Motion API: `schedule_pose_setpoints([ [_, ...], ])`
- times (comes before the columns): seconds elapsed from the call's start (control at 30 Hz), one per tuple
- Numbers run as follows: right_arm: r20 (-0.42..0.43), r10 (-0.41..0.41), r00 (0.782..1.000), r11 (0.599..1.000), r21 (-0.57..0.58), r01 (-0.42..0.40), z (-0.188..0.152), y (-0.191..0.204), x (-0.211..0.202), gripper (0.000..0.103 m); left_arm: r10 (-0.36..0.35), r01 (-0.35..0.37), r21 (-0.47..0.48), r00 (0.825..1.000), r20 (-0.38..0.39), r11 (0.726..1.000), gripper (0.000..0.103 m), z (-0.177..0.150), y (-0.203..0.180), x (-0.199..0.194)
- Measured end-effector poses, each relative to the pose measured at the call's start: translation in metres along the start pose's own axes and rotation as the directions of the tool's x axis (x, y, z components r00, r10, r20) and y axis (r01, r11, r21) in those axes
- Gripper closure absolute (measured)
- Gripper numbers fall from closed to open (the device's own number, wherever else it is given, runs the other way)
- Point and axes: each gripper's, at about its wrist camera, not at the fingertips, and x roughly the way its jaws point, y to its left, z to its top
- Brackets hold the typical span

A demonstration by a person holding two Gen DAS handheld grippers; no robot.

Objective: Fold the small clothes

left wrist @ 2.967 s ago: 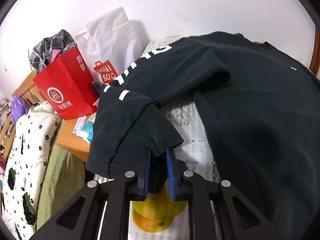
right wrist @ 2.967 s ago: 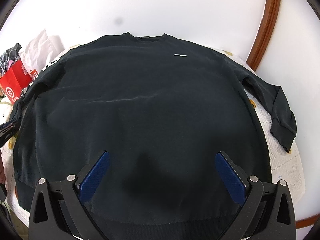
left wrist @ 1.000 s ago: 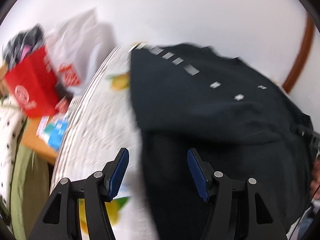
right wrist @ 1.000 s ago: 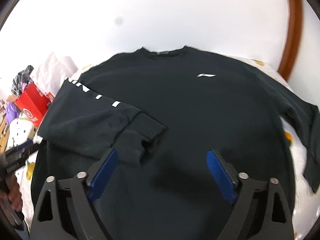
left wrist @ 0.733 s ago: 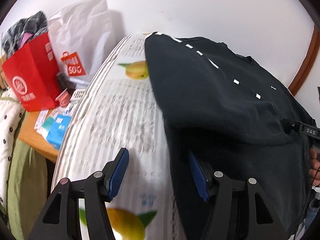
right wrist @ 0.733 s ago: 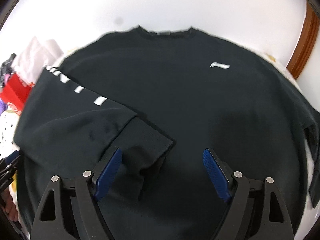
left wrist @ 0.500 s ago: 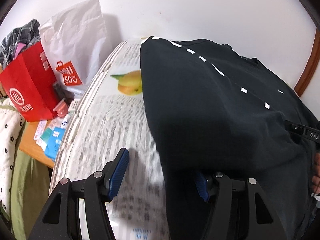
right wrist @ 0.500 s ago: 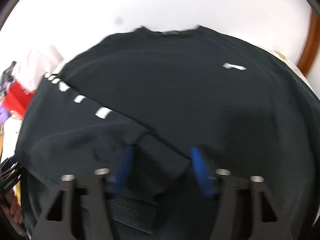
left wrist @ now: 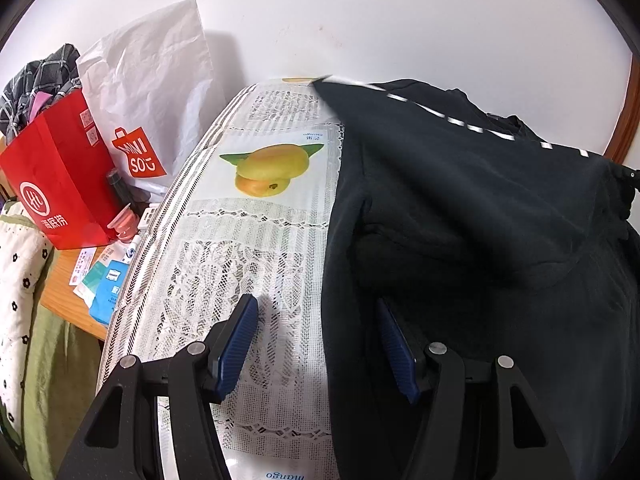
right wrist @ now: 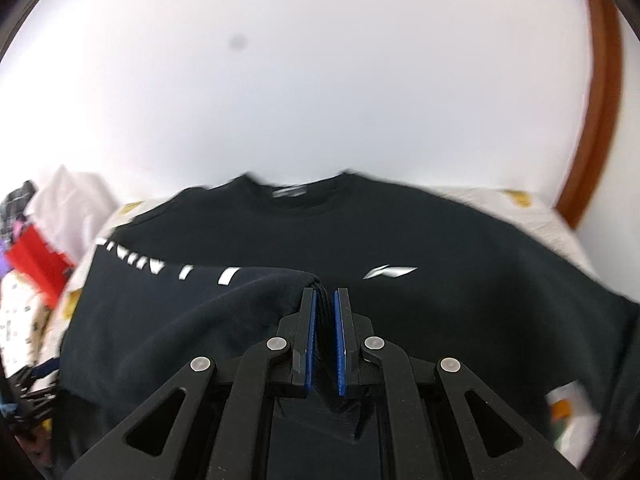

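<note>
A black sweatshirt (left wrist: pixel 500 240) with white sleeve marks lies on a table under a white lace cloth (left wrist: pixel 248 248). Its left sleeve (right wrist: pixel 192 304) is folded across the chest. My right gripper (right wrist: pixel 325 300) is shut on the sleeve's ribbed cuff and holds it raised over the chest, near the white logo (right wrist: pixel 390 271). My left gripper (left wrist: pixel 316 320) is open and empty, low over the sweatshirt's left side edge; one finger is over the cloth, the other over the black fabric.
A red paper bag (left wrist: pixel 60 172) and a white paper bag (left wrist: pixel 156 92) stand left of the table on a wooden stand with small packets (left wrist: pixel 104 288). A white wall lies behind. A brown wooden frame (right wrist: pixel 596 92) runs at the right.
My right gripper has closed on the sleeve cuff and lifted it. The left gripper, which let the cuff go earlier, has moved to the sweatshirt's left edge, still open.
</note>
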Motion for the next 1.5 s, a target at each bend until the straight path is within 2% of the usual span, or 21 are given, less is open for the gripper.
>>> schedule_pose_setpoints([
  [0.23, 0.002, -0.123, 0.992, 0.989, 0.082, 0.123, 0.000, -0.069, 0.004, 0.095, 0.010, -0.010, 0.004, 1.000, 0.000, 1.000, 0.044, 0.000, -0.001, 0.001],
  [0.43, -0.071, -0.166, 0.984, 0.979, 0.112, 0.173, -0.014, -0.100, 0.030, 0.094, 0.015, -0.015, 0.005, 1.000, 0.000, 1.000, 0.043, -0.001, -0.001, 0.000],
  [0.5, -0.103, -0.157, 0.982, 0.979, 0.118, 0.169, -0.019, -0.105, 0.038, 0.094, 0.020, -0.020, 0.007, 1.000, -0.004, 1.000, 0.043, 0.000, -0.002, 0.000],
  [0.67, -0.187, -0.200, 0.962, 0.974, 0.066, 0.216, -0.037, -0.110, 0.045, 0.067, 0.016, -0.016, 0.001, 0.999, -0.039, 1.000, 0.043, -0.005, -0.003, -0.007],
  [0.73, -0.213, -0.190, 0.958, 0.976, 0.061, 0.207, -0.048, -0.116, 0.044, 0.063, 0.007, -0.006, 0.003, 0.999, -0.047, 1.000, 0.042, -0.010, -0.004, -0.011],
  [0.77, -0.217, -0.173, 0.961, 0.979, 0.068, 0.192, -0.053, -0.118, 0.042, 0.057, 0.002, -0.002, 0.003, 0.999, -0.050, 1.000, 0.042, -0.013, -0.004, -0.014],
  [0.83, -0.232, -0.108, 0.967, 0.988, 0.082, 0.130, -0.063, -0.119, 0.038, 0.047, -0.009, 0.009, 0.001, 0.999, -0.053, 1.000, 0.042, -0.018, -0.006, -0.018],
  [0.97, -0.212, -0.090, 0.973, 0.990, 0.085, 0.111, -0.071, -0.114, 0.041, 0.045, -0.032, 0.032, 0.011, 0.998, -0.060, 0.999, 0.039, -0.029, -0.011, -0.026],
  [1.1, -0.190, -0.040, 0.981, 0.979, 0.187, 0.077, -0.065, -0.122, 0.049, 0.045, -0.032, 0.034, 0.028, 0.998, -0.055, 0.999, 0.038, -0.036, -0.014, -0.030],
  [1.13, -0.187, -0.025, 0.982, 0.977, 0.203, 0.063, -0.063, -0.122, 0.051, 0.046, -0.034, 0.035, 0.023, 0.998, -0.055, 0.999, 0.038, -0.035, -0.014, -0.029],
  [1.2, -0.188, -0.015, 0.982, 0.980, 0.192, 0.051, -0.059, -0.118, 0.058, 0.061, -0.034, 0.035, 0.013, 0.998, -0.061, 0.999, 0.037, -0.034, -0.013, -0.028],
  [1.27, -0.192, -0.070, 0.979, 0.986, 0.138, 0.098, -0.056, -0.112, 0.059, 0.086, -0.025, 0.026, 0.018, 0.998, -0.064, 0.999, 0.036, -0.034, -0.015, -0.027],
  [1.3, -0.201, -0.082, 0.976, 0.988, 0.111, 0.106, -0.054, -0.110, 0.056, 0.091, -0.020, 0.022, 0.024, 0.998, -0.062, 0.999, 0.036, -0.034, -0.016, -0.027],
  [1.4, -0.186, -0.001, 0.983, 0.990, 0.135, 0.027, -0.048, -0.120, 0.033, 0.095, -0.023, 0.024, 0.021, 0.998, -0.055, 0.999, 0.036, -0.035, -0.015, -0.027],
  [1.5, -0.174, 0.005, 0.985, 0.985, 0.168, 0.024, -0.045, -0.136, 0.011, 0.096, -0.022, 0.023, 0.022, 0.998, -0.054, 0.999, 0.036, -0.035, -0.016, -0.027],
])
